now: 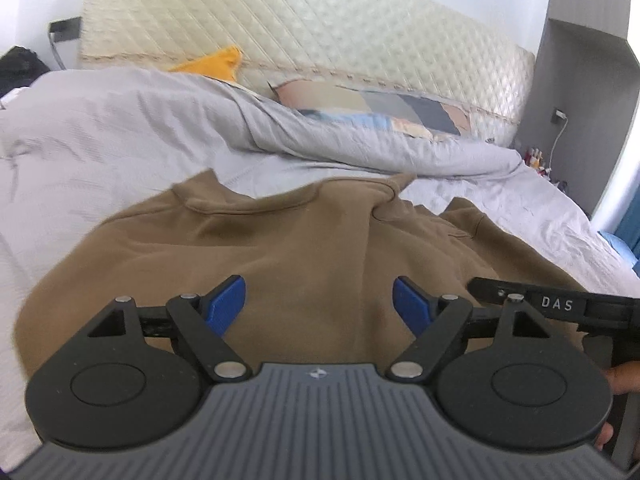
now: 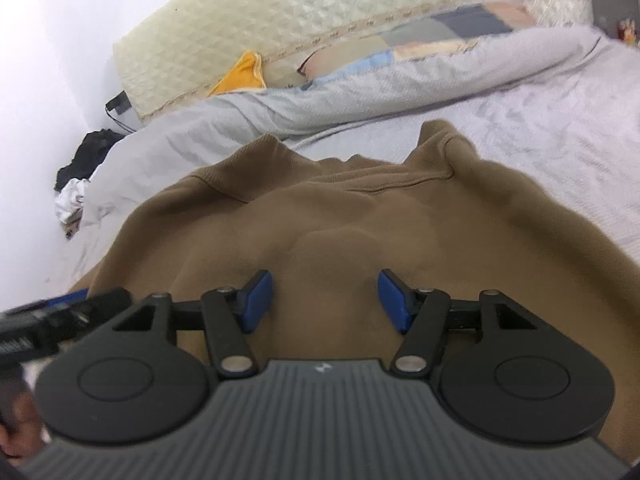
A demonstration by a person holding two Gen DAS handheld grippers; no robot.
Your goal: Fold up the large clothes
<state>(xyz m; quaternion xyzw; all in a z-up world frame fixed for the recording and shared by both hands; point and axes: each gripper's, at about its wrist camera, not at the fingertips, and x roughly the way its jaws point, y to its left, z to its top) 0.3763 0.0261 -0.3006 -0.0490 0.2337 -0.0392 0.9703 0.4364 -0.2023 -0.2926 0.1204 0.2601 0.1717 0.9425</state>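
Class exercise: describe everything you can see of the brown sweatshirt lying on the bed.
The brown sweatshirt is a plain, thick, soft-looking knit in a tan-brown shade, with a ribbed round neckline at its far end. It lies spread out but rumpled on the light grey bedsheet, with folds bunched near one shoulder. No print or logo shows. The left tool and right tool are both open over its near part, blue pads apart; whether they touch the cloth cannot be told.

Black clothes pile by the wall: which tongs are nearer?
Left. The left tongs hover over the brown sweatshirt on the side toward the black clothes pile; the right tongs are beside them, farther away.
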